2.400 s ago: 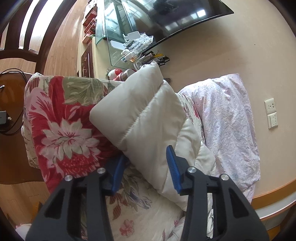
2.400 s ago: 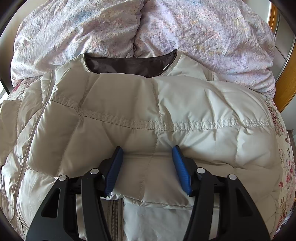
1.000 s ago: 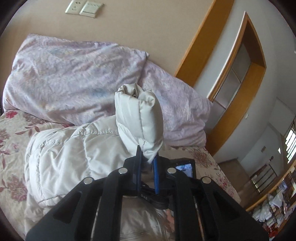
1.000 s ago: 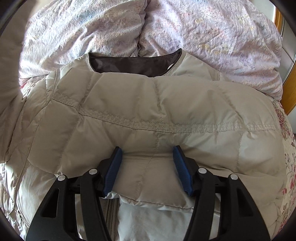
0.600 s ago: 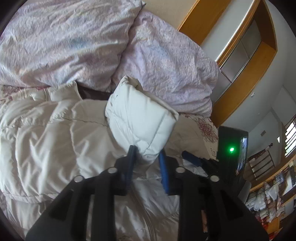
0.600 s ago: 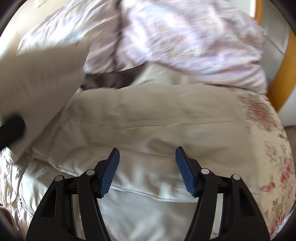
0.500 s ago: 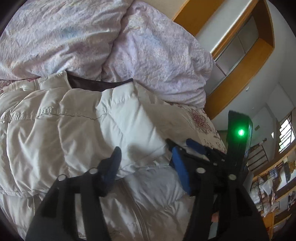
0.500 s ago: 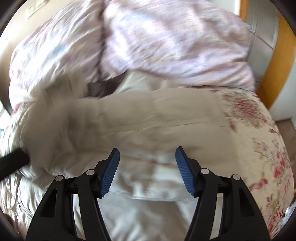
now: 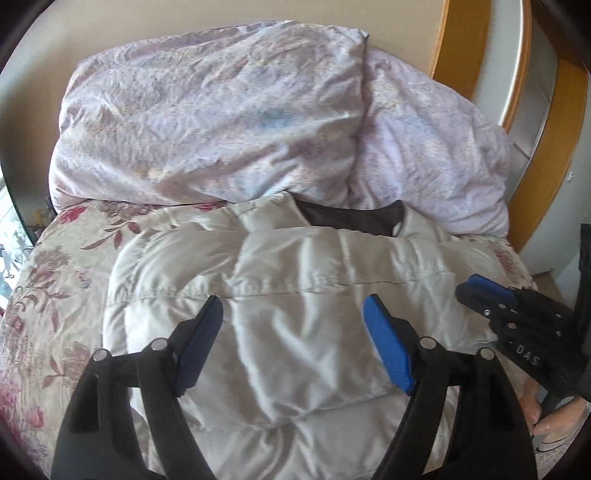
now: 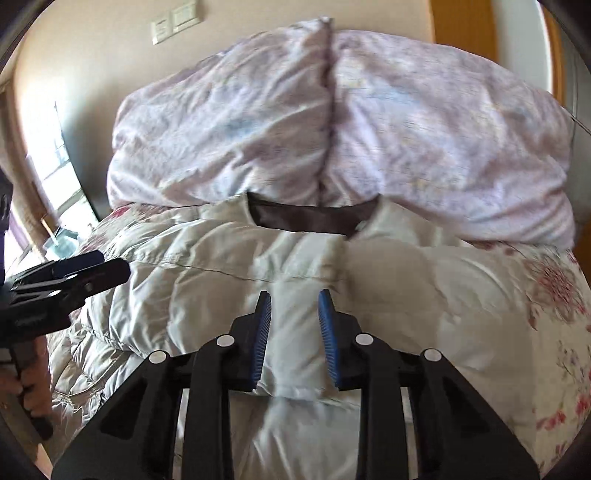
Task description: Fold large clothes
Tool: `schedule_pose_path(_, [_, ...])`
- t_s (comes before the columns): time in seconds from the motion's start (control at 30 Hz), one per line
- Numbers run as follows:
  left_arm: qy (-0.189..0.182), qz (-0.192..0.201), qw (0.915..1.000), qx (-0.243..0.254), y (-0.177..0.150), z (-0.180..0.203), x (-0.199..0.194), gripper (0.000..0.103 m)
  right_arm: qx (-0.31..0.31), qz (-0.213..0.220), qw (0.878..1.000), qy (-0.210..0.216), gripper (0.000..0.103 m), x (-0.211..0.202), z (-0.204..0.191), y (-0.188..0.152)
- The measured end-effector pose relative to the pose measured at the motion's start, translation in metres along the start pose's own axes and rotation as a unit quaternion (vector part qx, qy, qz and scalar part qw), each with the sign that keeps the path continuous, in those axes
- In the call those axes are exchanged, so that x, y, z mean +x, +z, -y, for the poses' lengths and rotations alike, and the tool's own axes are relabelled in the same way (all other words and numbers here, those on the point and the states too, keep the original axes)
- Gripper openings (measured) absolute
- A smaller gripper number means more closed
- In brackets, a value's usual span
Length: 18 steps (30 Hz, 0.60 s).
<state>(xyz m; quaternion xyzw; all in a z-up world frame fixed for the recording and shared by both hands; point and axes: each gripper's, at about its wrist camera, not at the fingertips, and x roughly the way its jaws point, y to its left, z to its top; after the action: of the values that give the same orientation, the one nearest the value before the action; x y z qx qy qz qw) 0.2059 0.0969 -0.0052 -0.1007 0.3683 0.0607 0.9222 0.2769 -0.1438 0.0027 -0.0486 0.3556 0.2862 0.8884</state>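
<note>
A cream puffer jacket (image 9: 314, 266) lies on the bed, its dark collar lining (image 9: 351, 218) toward the pillows. One sleeve lies folded across its front. My left gripper (image 9: 295, 339) hovers over that sleeve with its jaws wide and still opening, nothing pinched. In the right wrist view the jacket (image 10: 221, 280) fills the middle. My right gripper (image 10: 295, 332) is closing; only jacket fabric shows in the narrow gap, and I see no pad pressing on it. The right gripper (image 9: 476, 291) shows at the jacket's right edge, the left gripper (image 10: 107, 266) at its left edge.
Two lilac pillows (image 9: 221, 122) are stacked against the wall behind the collar. A floral bedspread (image 9: 48, 295) surrounds the jacket. A wooden frame (image 9: 546, 147) stands at the right. Wall switches (image 10: 177, 22) sit above the pillows. A person's hand (image 9: 546, 424) holds the right gripper.
My left gripper brought the sleeve over the jacket, let it go and opened wide. My right gripper lifted off the jacket front and its jaws narrowed.
</note>
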Motion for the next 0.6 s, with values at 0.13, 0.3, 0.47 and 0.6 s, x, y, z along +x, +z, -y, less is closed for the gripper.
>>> schedule_pose_path(0.13, [0.045,-0.007,0.9988,0.015,-0.002,-0.019,0.017,0.078,-0.015,-0.027,1.000,-0.003,0.028,0.029,-0.008,0.001])
schedule_pose_path(0.3, [0.074,-0.037,0.9964,0.019,-0.009,-0.037,0.047,0.079,0.022,-0.097,0.995,-0.022,0.025,0.063,0.010,-0.017])
schedule_pose_path(0.47, [0.074,-0.053,0.9958,0.010,-0.014,-0.045,0.065,0.082,0.036,-0.111,0.993,-0.020,0.025,0.072,0.015,-0.025])
schedule_pose_path(0.6, [0.071,-0.063,0.9954,0.006,-0.017,-0.050,0.076,0.085,0.060,-0.112,0.992,-0.001,0.025,0.076,0.022,-0.025])
